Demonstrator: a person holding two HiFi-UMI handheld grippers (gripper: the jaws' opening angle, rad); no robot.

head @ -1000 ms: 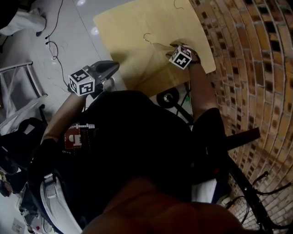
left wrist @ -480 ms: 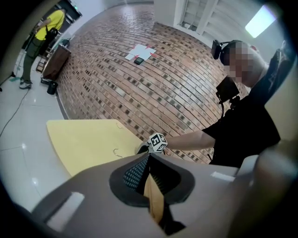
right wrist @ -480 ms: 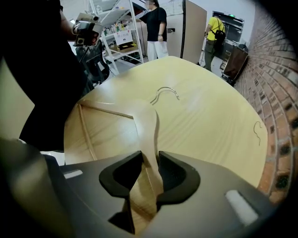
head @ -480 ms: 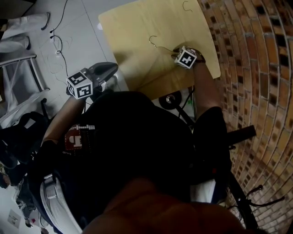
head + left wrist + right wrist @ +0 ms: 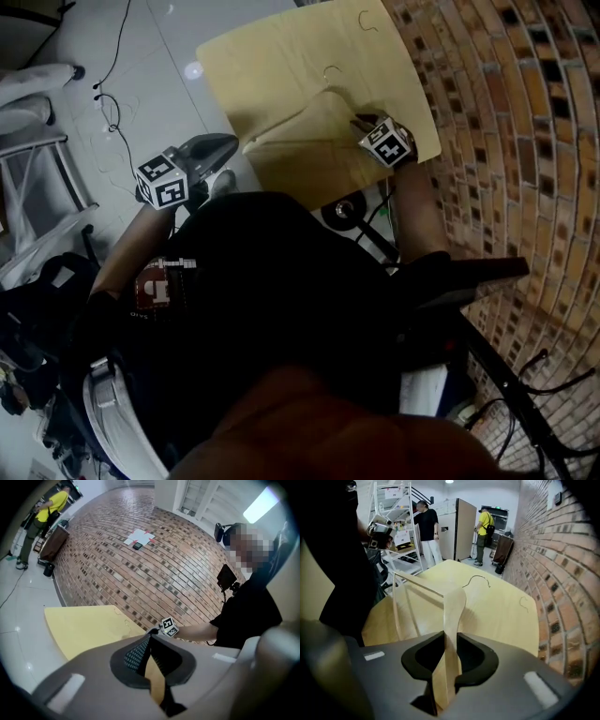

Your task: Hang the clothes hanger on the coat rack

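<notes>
Over the yellow counter [image 5: 281,47] by the brick wall [image 5: 506,112], the wooden clothes hanger [image 5: 300,122] is held up off the top, with its shadow falling underneath it. The right gripper [image 5: 361,122] has one hanger arm between its jaws; they've just been closing and now pinch the wood. A loose wire hook [image 5: 367,19] lies near the counter's far edge. Off to the side over the floor, the left gripper [image 5: 225,145] has its jaws together on nothing.
</notes>
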